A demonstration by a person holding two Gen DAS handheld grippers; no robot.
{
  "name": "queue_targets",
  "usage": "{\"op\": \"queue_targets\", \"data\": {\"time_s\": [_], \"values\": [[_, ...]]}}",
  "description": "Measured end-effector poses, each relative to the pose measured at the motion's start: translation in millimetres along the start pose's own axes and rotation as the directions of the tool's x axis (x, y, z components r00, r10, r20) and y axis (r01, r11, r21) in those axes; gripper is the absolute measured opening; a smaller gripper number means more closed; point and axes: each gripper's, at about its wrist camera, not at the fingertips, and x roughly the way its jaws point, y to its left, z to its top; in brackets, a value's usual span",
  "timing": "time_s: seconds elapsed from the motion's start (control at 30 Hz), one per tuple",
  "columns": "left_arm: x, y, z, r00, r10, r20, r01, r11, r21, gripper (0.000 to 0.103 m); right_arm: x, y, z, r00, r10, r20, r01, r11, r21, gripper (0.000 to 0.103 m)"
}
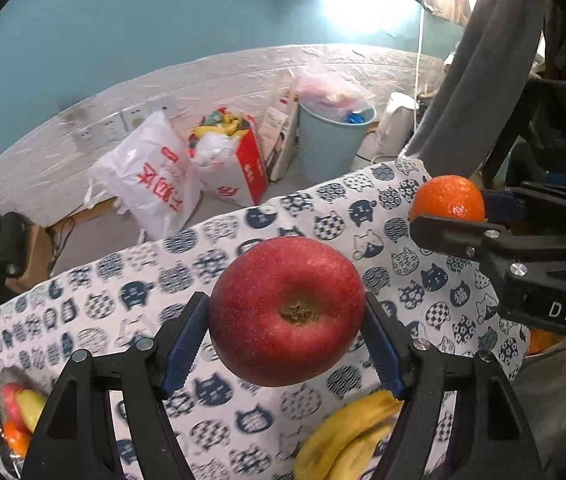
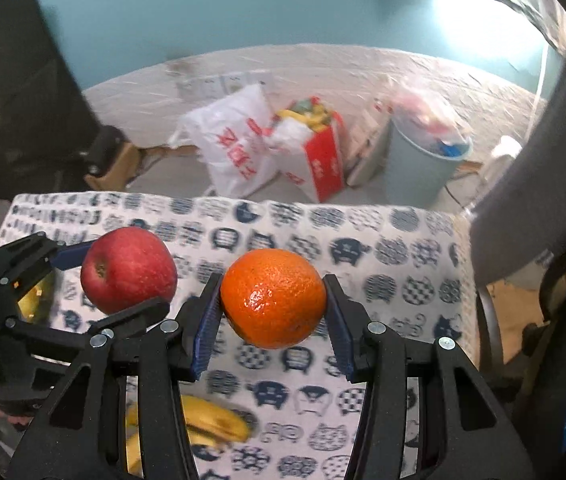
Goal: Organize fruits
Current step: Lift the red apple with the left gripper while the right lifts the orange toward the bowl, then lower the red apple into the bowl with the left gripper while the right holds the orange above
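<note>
Left wrist view takes in the broadest thing first: a table draped in a cat-print cloth (image 1: 131,304), running from the near edge to the far edge where the floor clutter begins. Above that cloth the left gripper (image 1: 287,332) is clamped on a red apple (image 1: 287,310), blue pads pressed to its two sides, the calyx end turned toward the camera; the skin is deep red, finely speckled and unbruised as far as shows. Off to the right and farther out, the right gripper (image 2: 273,312) holds an orange (image 2: 273,298) in the same way, its pads on either flank of the glossy, pebbled, slightly flattened fruit. Both fruits hang in the air over the table, apart from each other and touching nothing but the pads. Bananas (image 1: 347,436) lie on the cloth below, just beneath the apple, yellow with some brown marking. At the lower left edge sits a small container of mixed fruit (image 1: 17,416), too blurred and cropped to make out well. The likeliest trouble, in my judgement, is a round fruit rolling out of two narrow contact lines if either grip loosens or tilts, and then rolling off the cloth. The two tools are also close enough to knock together if both head for one spot.
</note>
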Motion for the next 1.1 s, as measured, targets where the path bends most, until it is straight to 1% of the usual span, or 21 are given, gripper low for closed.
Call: {"op": "queue_targets", "data": {"time_s": [0.17, 0.33, 0.57, 0.93, 1.1], "values": [[-29, 30, -17, 1.000, 0.013, 0.010, -0.013, 0.999, -0.030, 0.076, -5, 40, 6, 0.999, 0.046, 0.014, -0.045, 0.997, -0.055, 0.048], [-52, 60, -35, 0.999, 0.051, 0.017, -0.051, 0.998, -0.046, 0.076, -5, 77, 13, 0.996, 0.092, 0.011, -0.090, 0.990, -0.108, 0.048], [-82, 114, -66, 0.995, 0.101, 0.012, -0.099, 0.989, -0.107, 0.076, 2, 130, 22, 0.989, 0.144, -0.010, -0.144, 0.973, -0.181, 0.048], [-116, 193, -113, 0.983, 0.181, 0.002, -0.178, 0.964, -0.198, 0.076, 17, 208, 27, 0.976, 0.207, -0.064, -0.216, 0.941, -0.261, 0.048], [-120, 231, -133, 0.980, 0.197, -0.014, -0.194, 0.942, -0.274, 0.076, 33, 240, 26, 0.967, 0.230, -0.107, -0.251, 0.924, -0.287, 0.048]]}}
